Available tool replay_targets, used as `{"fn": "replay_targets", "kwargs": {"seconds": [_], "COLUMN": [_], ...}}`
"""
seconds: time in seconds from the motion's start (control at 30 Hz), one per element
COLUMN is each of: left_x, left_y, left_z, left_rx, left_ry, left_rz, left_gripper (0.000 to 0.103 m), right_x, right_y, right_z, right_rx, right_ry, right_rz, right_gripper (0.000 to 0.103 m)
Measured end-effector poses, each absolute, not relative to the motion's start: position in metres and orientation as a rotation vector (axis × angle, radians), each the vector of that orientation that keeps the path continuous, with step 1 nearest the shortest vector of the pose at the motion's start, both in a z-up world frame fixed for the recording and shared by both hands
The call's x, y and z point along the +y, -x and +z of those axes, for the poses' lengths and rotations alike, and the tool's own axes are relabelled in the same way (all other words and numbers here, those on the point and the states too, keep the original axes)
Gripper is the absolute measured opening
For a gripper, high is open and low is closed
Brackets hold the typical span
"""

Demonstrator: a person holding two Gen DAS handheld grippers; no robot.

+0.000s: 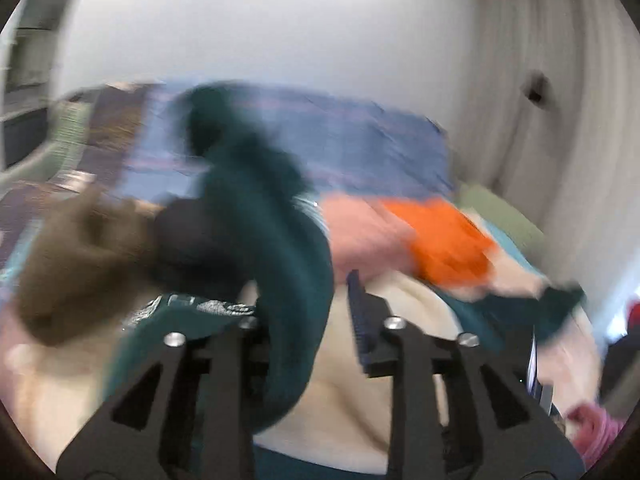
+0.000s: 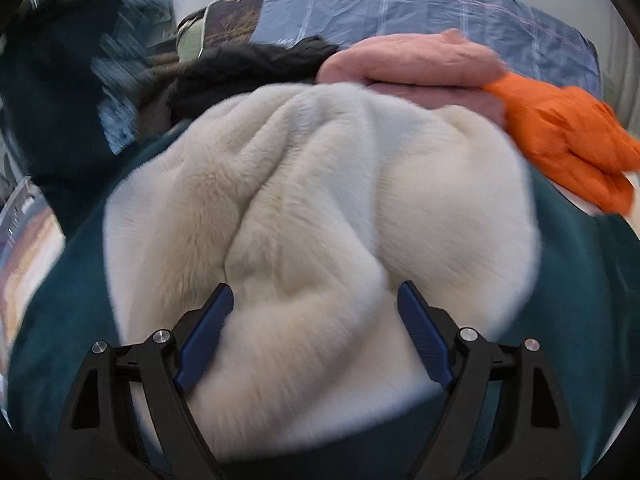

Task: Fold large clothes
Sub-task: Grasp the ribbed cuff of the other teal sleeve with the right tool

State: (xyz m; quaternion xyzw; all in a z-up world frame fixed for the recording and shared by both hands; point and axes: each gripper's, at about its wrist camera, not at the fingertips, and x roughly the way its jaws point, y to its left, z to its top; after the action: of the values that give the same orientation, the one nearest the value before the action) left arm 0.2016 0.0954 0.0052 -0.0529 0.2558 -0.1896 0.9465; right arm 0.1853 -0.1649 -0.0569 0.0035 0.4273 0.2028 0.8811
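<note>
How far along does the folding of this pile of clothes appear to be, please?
Early. Nothing looks folded: the pink, orange and black garments lie heaped. In hand: the teal garment's strip runs between the left hand-held gripper's fingers. The right hand-held gripper is open over its cream lining.

Dark teal garment with cream fleece lining, rumpled on the bed.

The left gripper is blurred. A dark green garment runs up between its jaws from six o'clock towards eleven, lying against the nine o'clock jaw; the three o'clock jaw stands clear of it. The right gripper tilts downward, its blue pads spread wide towards ten and two o'clock, nothing pinched between them.
</note>
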Motion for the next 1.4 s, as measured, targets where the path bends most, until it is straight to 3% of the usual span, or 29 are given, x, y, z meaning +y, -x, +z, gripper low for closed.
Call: {"fn": "replay_targets", "kwargs": {"seconds": [0.03,0.1,0.3,0.67,0.9,0.93,0.97,1.03,1.2,1.27,1.4], "left_x": [0.078,0.049,0.046,0.114,0.194,0.201,0.204,0.211,0.225,0.233,0.238], "left_y": [-0.2,-0.193,-0.177,-0.116,-0.131,-0.137,-0.141,-0.154,-0.174,-0.173,-0.167], "left_z": [-0.005,-0.028,-0.063,-0.067,-0.086,-0.089,-0.091,-0.098,-0.112,-0.12,-0.12], "left_rx": [0.555,0.618,0.654,0.606,0.714,0.737,0.747,0.792,0.861,0.882,0.869], "left_ry": [0.091,0.04,-0.017,-0.079,0.004,0.041,0.052,0.052,0.051,0.071,0.109], "left_rz": [-0.419,-0.466,-0.424,-0.163,0.081,0.067,0.069,0.12,0.245,0.264,0.235], "left_gripper": [0.036,0.054,0.066,0.081,0.081,0.081,0.081,0.081,0.081,0.081,0.082], "right_x": [-0.181,-0.209,-0.263,-0.247,-0.23,-0.226,-0.223,-0.216,-0.225,-0.231,-0.246], "right_y": [-0.179,-0.171,-0.175,-0.195,-0.209,-0.211,-0.212,-0.213,-0.193,-0.191,-0.21], "right_z": [-0.05,-0.039,-0.021,-0.03,-0.031,-0.032,-0.032,-0.023,0.058,0.07,0.02], "right_rx": [0.889,0.878,0.883,0.94,1.011,1.01,1.0,0.958,0.658,0.619,0.754], "right_ry": [-0.042,-0.087,-0.277,-0.451,-0.439,-0.431,-0.417,-0.372,-0.274,-0.215,-0.102], "right_rz": [0.415,0.388,0.424,0.48,0.471,0.465,0.462,0.442,0.429,0.363,0.203], "right_gripper": [0.085,0.085,0.085,0.085,0.084,0.075,0.046,0.007,0.004,0.003,0.002]}}
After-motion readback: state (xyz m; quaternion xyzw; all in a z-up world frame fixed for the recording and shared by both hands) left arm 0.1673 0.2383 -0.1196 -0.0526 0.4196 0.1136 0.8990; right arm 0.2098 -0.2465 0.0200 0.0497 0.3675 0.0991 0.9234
